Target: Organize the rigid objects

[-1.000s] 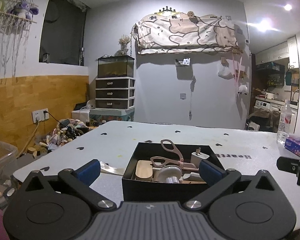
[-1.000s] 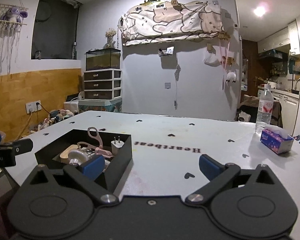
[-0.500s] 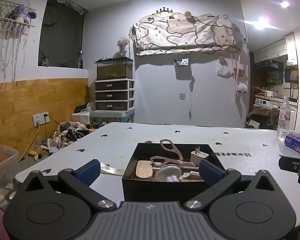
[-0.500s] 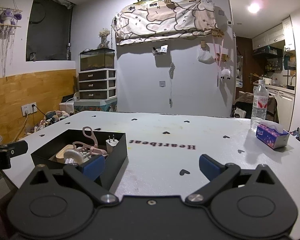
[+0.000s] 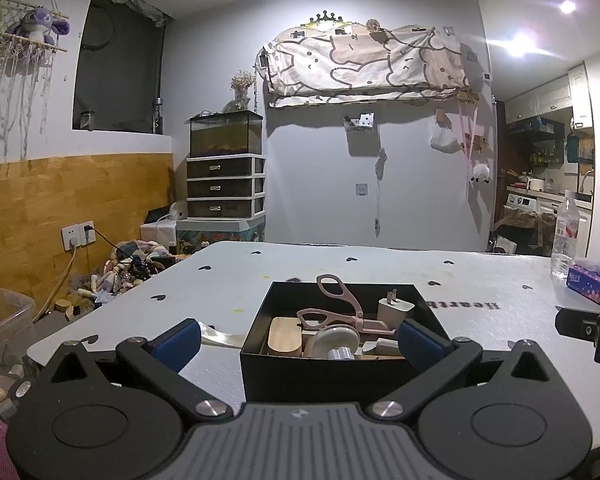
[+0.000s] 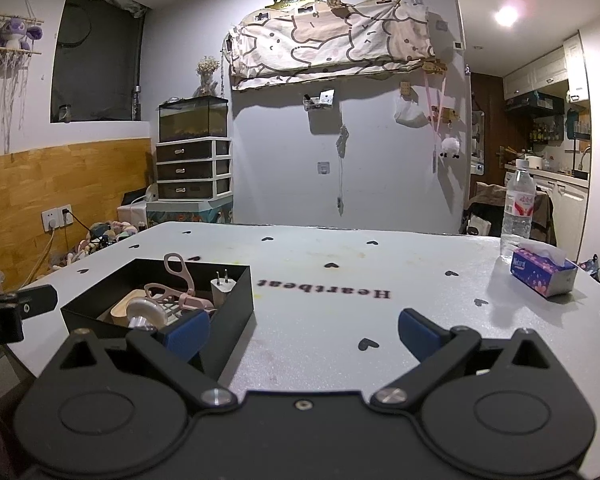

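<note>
A black open box (image 5: 320, 372) stands on the white table near its front edge. Inside lie pink scissors (image 5: 336, 300), a white plug charger (image 5: 394, 308), a wooden block (image 5: 285, 336) and a round white reel (image 5: 336, 340). My left gripper (image 5: 298, 342) hovers open just in front of the box with nothing between its fingers. In the right wrist view the same box (image 6: 236, 304) sits at the left, with the scissors (image 6: 178, 276) and charger (image 6: 223, 290) showing. My right gripper (image 6: 304, 330) is open over bare table to the right of the box.
A tissue box (image 6: 542, 276) and a water bottle (image 6: 518, 208) stand at the table's right side. A strip of clear tape (image 5: 220, 336) lies left of the box. Toys and a clear bin (image 5: 4, 320) are on the floor at left.
Both grippers have drawn back and risen slightly, so the box and table look a little farther away. Both stay open. Nothing in the box has moved.
</note>
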A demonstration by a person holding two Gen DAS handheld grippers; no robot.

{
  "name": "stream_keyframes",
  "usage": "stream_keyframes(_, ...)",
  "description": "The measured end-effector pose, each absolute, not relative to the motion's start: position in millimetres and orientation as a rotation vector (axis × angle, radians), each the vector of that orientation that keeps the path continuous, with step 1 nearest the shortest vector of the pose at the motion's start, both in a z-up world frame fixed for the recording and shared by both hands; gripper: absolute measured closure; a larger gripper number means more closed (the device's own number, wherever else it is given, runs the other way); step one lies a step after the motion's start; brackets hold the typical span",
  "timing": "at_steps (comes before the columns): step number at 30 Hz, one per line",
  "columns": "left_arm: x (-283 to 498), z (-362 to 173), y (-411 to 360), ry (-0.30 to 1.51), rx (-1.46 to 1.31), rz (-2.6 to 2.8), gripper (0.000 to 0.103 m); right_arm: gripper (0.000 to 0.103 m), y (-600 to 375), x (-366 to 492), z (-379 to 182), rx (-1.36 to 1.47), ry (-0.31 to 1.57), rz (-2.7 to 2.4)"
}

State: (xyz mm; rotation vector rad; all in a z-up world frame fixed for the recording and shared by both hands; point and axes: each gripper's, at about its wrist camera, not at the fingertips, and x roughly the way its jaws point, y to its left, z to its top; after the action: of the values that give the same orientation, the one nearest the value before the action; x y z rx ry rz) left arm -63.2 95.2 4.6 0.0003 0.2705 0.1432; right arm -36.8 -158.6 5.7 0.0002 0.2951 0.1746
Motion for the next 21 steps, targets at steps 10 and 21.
stream_keyframes(10,-61.9,4.1,95.7,0.274,-0.002,0.144,0.0,0.001,-160.7,-39.3,4.1,0.004,0.294,0.166)
stream_keyframes(21,-61.7,4.5,95.7,0.274,-0.002,0.144,0.0,0.001,-161.1,-39.3,4.3,0.004,0.295,0.166)
